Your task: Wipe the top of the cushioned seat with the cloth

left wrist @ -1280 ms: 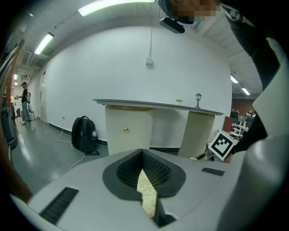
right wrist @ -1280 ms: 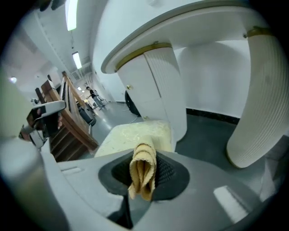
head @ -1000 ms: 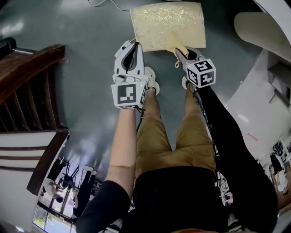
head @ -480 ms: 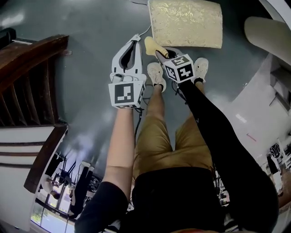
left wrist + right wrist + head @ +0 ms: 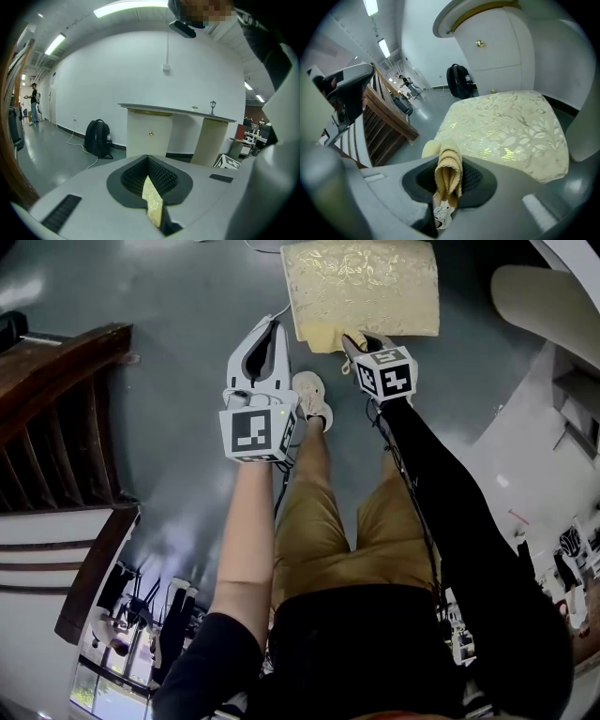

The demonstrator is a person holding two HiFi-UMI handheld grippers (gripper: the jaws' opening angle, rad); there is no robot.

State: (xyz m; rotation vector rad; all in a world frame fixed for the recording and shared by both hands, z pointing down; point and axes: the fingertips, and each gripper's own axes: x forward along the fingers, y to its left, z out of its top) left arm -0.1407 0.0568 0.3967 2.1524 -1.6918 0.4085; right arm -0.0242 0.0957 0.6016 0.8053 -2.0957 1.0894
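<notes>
The cushioned seat (image 5: pixel 361 287) is a pale gold square with a leaf pattern, lying low on the grey floor ahead of my feet. My right gripper (image 5: pixel 354 341) is shut on a folded yellow cloth (image 5: pixel 328 334), which hangs at the seat's near edge. In the right gripper view the cloth (image 5: pixel 449 176) sticks up between the jaws of the right gripper (image 5: pixel 447 187), with the seat (image 5: pixel 506 126) just beyond. My left gripper (image 5: pixel 272 329) hovers over the floor left of the seat, jaws together and holding nothing. In its own view the left gripper (image 5: pixel 152 197) shows only a thin slit.
A dark wooden stair rail (image 5: pixel 56 418) runs along the left. White rounded furniture (image 5: pixel 553 306) stands at the right. A black backpack (image 5: pixel 97 138) leans by a white counter (image 5: pixel 150 136). My legs and a white shoe (image 5: pixel 311 399) are below the grippers.
The right gripper with the cloth swung left off the seat's near edge over the floor, then came back to that edge. The left gripper barely moved.
</notes>
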